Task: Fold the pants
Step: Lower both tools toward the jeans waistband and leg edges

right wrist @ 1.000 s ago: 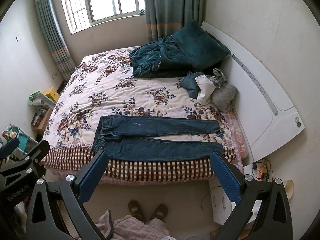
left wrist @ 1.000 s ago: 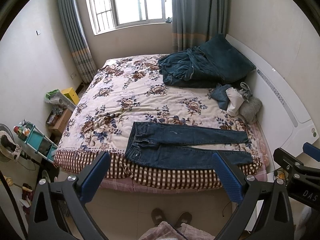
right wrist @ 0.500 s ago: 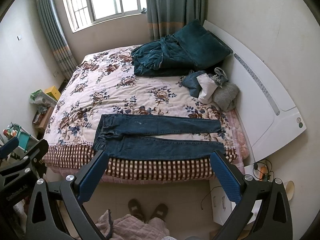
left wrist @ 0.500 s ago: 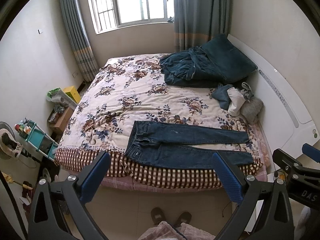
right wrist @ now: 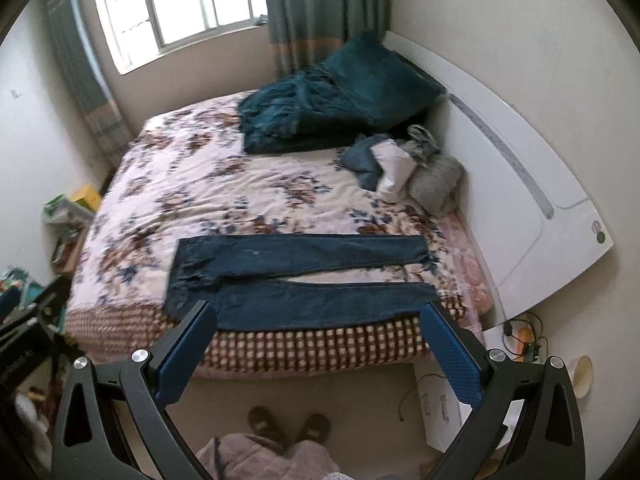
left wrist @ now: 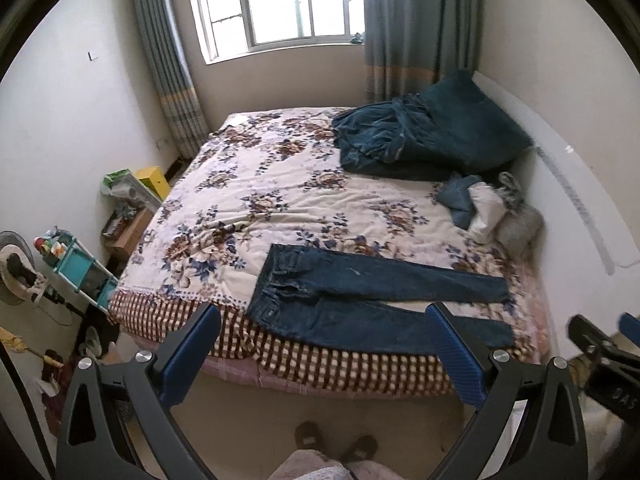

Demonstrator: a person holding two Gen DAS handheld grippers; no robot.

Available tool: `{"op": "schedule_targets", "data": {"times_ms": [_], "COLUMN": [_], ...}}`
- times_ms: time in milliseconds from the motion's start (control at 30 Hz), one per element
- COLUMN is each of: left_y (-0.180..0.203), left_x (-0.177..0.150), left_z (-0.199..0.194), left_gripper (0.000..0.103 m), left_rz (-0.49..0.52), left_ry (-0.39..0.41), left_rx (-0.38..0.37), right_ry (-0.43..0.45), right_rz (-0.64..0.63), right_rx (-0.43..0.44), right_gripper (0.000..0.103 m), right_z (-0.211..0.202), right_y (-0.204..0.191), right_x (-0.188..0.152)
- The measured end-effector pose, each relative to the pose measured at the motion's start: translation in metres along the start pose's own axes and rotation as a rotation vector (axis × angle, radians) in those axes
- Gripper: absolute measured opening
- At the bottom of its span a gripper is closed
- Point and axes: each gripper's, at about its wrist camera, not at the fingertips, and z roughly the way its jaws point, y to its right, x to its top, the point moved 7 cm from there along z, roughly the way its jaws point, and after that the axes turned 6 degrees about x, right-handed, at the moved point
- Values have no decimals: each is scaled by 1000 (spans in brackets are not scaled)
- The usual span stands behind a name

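The jeans [right wrist: 296,280] lie flat, legs parted, along the near edge of the floral bedspread [right wrist: 224,184], waistband leftward. Both the left gripper [left wrist: 320,356] and right gripper [right wrist: 316,356] hang above the floor, fingers wide, empty. Best to pinch waistband and hem together, so the near leg folds squarely onto the far one.

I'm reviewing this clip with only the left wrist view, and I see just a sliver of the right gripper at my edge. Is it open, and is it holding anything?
Observer: The right gripper is open and empty, held short of the pants on the bed.
Operator: The near leg's end is hidden for me. Is it flat?
Observer: Yes, that leg lies flat to its end, close to the bed's edge.
Operator: Anything on the floor right of the bed?
Observer: A white box stands on the floor by that corner, with cables beyond it.
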Motion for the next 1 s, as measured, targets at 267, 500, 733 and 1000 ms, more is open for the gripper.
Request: {"op": "schedule_targets", "data": {"times_ms": [267, 500, 733, 1000], "left_y": [47, 86, 111, 133], "left_x": [8, 28, 50, 55], "left_z": [105, 205, 321, 441], "left_gripper": [103, 103, 103, 103], "left_rz": [56, 125, 135, 140], "left_ry": [-97, -188, -317, -417], "left_rx": [36, 22, -13, 5], "right_ry": [-56, -153, -276, -375], "right_rz": [72, 152, 193, 215], "right_rx": [-55, -89, -138, -159], "right_gripper": [103, 103, 103, 103], "right_z": [119, 245, 379, 512], "right_y": [48, 74, 87, 106], "right_x": [37, 74, 102, 99]}}
